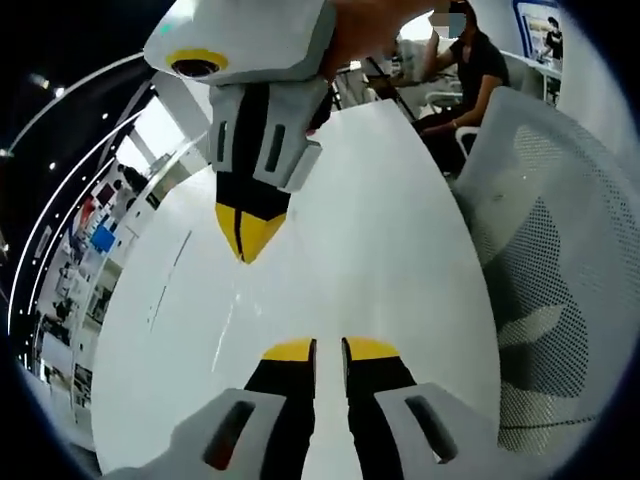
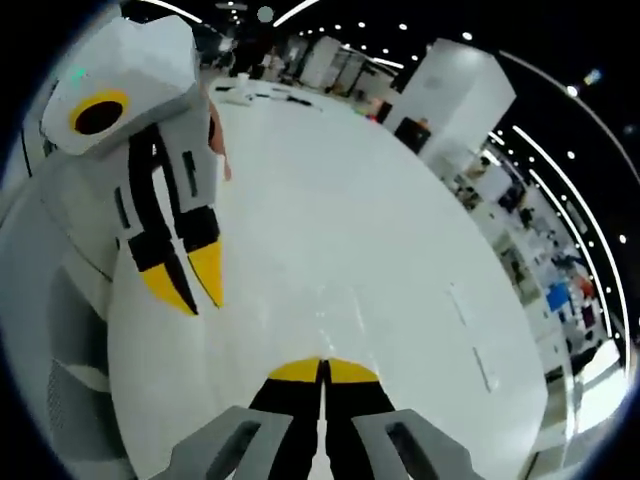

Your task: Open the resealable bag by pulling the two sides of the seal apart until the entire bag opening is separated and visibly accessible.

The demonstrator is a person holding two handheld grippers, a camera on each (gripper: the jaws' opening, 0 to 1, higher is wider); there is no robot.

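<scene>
Hovering: my two tools over the white counter.
Left tool: tips slightly apart.
Right tool: tips together, seemingly empty.
Chair: 3 o'clock.

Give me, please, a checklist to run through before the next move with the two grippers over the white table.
1. Left gripper empty: ok. There is a narrow gap between its jaws and nothing in it.
2. Right gripper ready to grip: not ok. Its jaws are closed together on nothing, so it likely has to open first.
3. Grippers apart from each other: ok. They face each other above the table without touching.
4. Position of the bag seal: cannot tell. Some faint lines lie on the table, and what they are is unclear.
5. Mesh chair out of the way: ok. It stands at the table edge, apart from both grippers.
</scene>
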